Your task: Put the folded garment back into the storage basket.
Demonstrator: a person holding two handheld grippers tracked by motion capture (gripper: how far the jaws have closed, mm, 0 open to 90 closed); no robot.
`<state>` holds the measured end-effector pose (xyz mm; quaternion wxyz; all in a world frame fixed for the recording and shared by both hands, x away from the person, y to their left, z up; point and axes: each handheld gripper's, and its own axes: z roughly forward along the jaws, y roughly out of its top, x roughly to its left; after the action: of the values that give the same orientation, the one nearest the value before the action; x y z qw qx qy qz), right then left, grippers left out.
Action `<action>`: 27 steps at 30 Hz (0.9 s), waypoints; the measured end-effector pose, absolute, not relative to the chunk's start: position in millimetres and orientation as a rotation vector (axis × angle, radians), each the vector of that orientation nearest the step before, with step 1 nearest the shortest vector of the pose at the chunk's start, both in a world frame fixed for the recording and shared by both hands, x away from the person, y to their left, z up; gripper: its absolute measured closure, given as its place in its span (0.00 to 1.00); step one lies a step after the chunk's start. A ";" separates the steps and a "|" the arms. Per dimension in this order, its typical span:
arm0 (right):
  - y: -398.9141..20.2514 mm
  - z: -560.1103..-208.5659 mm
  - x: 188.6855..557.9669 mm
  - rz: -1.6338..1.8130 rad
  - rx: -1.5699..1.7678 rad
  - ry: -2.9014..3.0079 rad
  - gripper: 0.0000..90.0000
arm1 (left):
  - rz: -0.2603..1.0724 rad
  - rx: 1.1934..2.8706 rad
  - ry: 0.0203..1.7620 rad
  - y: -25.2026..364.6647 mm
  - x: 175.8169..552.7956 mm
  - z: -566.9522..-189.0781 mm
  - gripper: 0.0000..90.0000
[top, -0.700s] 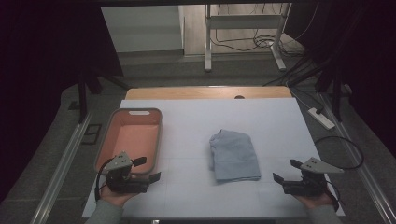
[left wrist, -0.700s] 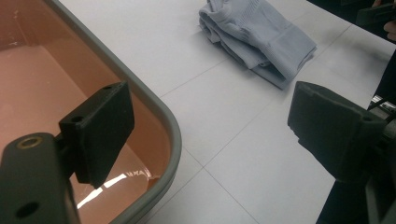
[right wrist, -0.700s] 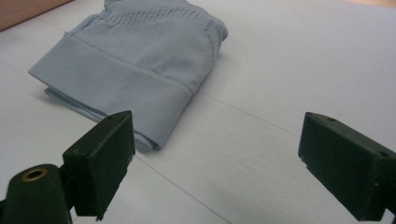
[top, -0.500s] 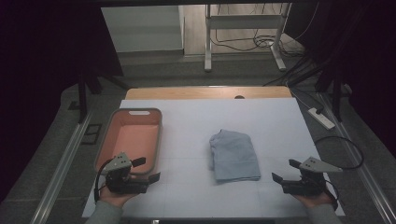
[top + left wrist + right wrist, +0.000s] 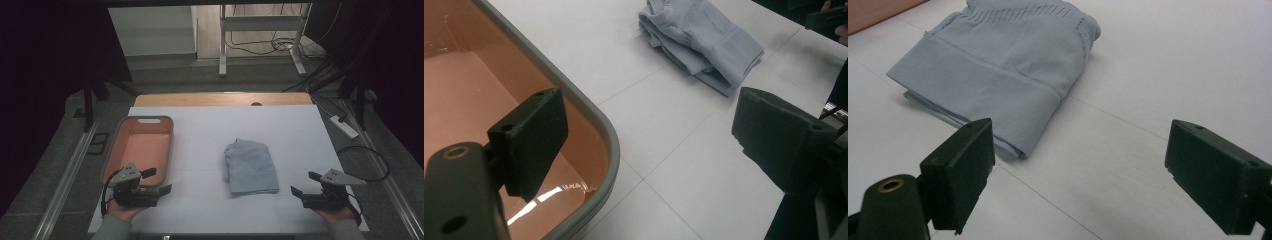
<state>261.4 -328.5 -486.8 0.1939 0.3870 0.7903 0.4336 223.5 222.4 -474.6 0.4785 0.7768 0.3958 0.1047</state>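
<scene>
Near the middle of the high view, a little right of centre, a folded light-blue garment (image 5: pixel 250 166) lies flat on the white worktop (image 5: pixel 210 130). To its left, toward the left edge of the white surface, sits a salmon-pink tray (image 5: pixel 170 145) with a grey rim and a slot handle at its far end; nothing shows inside it.

At the lower left of the high view a hand (image 5: pixel 120 210) holds the left tool (image 5: pixel 156 181), which rests just off the tray's near right corner, its two black jaws spread apart and pointing toward the right of the frame, with nothing between them. In the left gripper view the tray's rounded corner (image 5: pixel 610 135) passes between those jaws, one jaw over the pink floor, the other over the white surface, and the garment (image 5: pixel 704 40) lies at the upper right, well apart from the jaws.

At the lower right of the high view another hand (image 5: pixel 336 214) holds the right tool (image 5: pixel 306 183), jaws likewise spread wide and empty, pointing left toward the garment, near it but not touching. In the right gripper view the garment (image 5: pixel 998 75) fills the upper left, its ribbed hem nearest, and its near corner lies just beside the left-hand jaw.
</scene>
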 end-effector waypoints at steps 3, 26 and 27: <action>-327.9 -486.8 260.9 1.216 1.084 2.218 0.15 | 0.258 1.897 0.966 221.7 223.6 -474.0 0.16; -327.6 -487.4 260.6 1.221 1.084 2.223 0.16 | 0.246 1.927 0.939 202.3 234.0 -455.1 0.16; -327.6 -487.4 260.7 1.220 1.085 2.222 0.16 | 0.243 1.930 0.935 201.5 234.6 -454.3 0.16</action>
<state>260.7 -327.6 -487.4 0.1910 0.3863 0.7910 0.4342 234.6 201.5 -454.3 0.4722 0.7882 0.3821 0.0994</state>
